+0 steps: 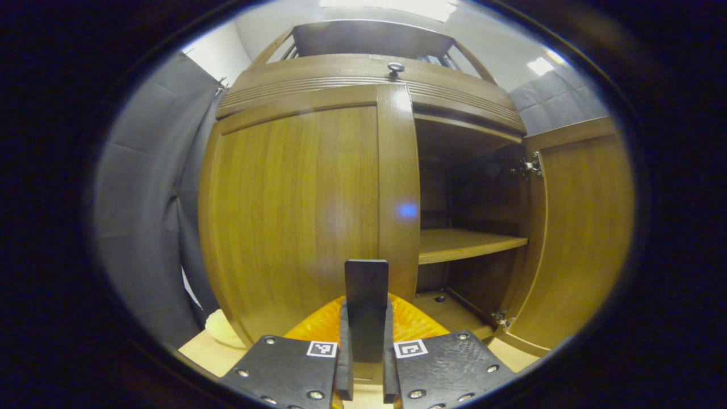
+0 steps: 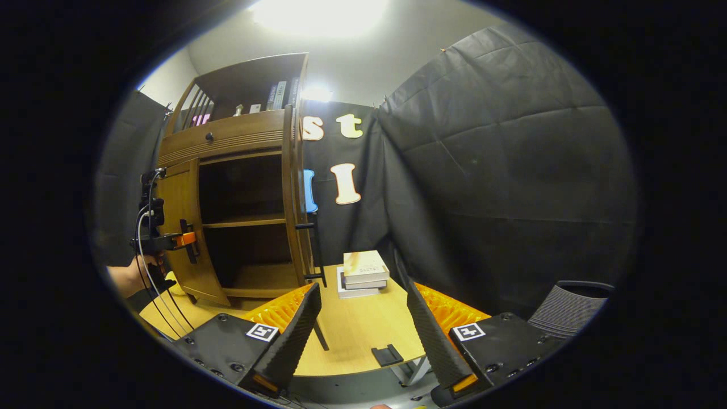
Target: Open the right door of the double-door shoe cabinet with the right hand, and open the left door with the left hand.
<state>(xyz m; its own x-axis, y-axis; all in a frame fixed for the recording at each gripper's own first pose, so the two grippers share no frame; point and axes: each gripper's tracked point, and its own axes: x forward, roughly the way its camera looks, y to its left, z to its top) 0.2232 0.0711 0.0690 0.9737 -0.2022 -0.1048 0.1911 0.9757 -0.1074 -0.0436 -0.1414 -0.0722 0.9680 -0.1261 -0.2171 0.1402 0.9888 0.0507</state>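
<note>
Gripping: my left gripper clenches the left door's handle, apparently.
Left door: seemingly closed.
Right door: swung open.
Right gripper: fingers released.

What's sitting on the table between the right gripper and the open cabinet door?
In the right gripper view, bare tabletop separates the right gripper from the open right door; stacked books lie just beside it.
</note>
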